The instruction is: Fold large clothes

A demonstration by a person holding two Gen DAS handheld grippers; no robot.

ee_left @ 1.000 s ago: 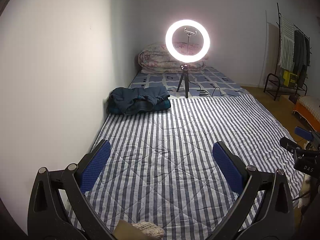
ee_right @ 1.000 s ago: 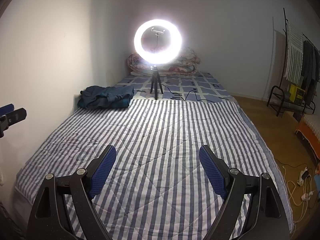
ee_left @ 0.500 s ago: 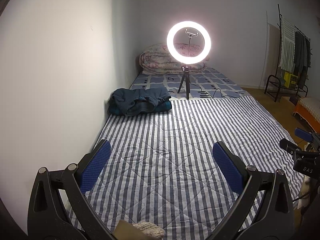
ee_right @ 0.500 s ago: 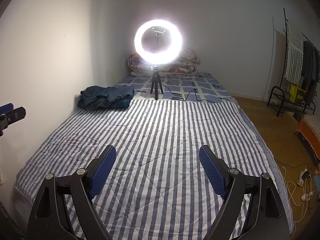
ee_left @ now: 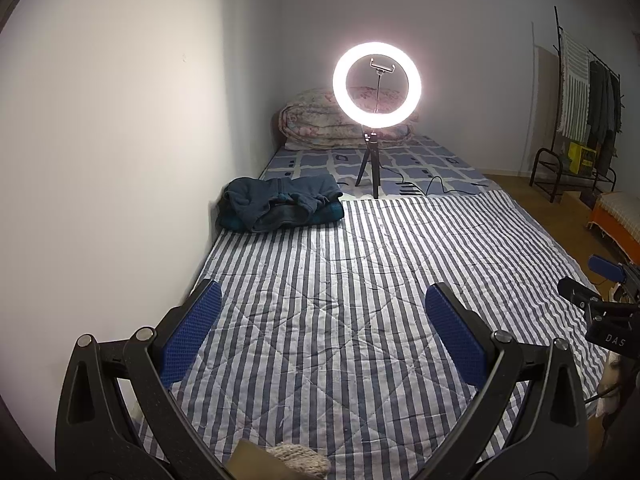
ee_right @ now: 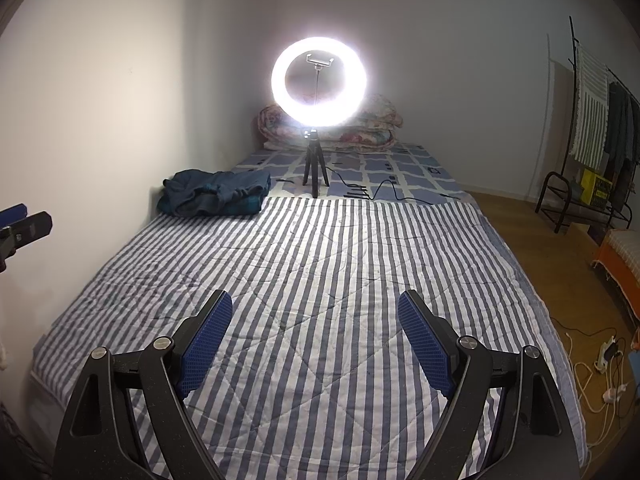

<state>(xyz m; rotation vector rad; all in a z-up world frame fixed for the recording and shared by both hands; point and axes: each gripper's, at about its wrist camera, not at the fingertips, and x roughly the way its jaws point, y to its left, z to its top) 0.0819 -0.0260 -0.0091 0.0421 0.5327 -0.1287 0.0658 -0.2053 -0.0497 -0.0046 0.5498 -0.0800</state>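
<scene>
Left tool (ee_left: 322, 306): jaws spread wide, nothing between the two blue pads, poised over the near part of the bed.
Right tool (ee_right: 315, 312): likewise released, two blue pads well apart, empty, above the striped quilt (ee_right: 320, 280).
Tool count: two, side by side; each shows at the edge of the other's view.
Clothes (ee_left: 280, 204): one dark blue-green pile, bunched and loosely folded, at the far left of the quilt against the wall, well apart from both tools.
Clothes axis: the pile's long side runs across the bed, from the wall toward the ring light (ee_left: 377, 85); which end is collar or hem cannot be told.
Bed: one, its length running away from the tools; a checked sheet (ee_right: 392, 172) shows beyond the quilt.
Ring light: one, lit, on a small tripod just right of the clothes, a cable trailing from it.
Rolled bedding (ee_left: 320, 124): one floral bundle at the far end.
Clothes rack (ee_right: 592, 120): one, at the right wall, with hanging garments.
</scene>
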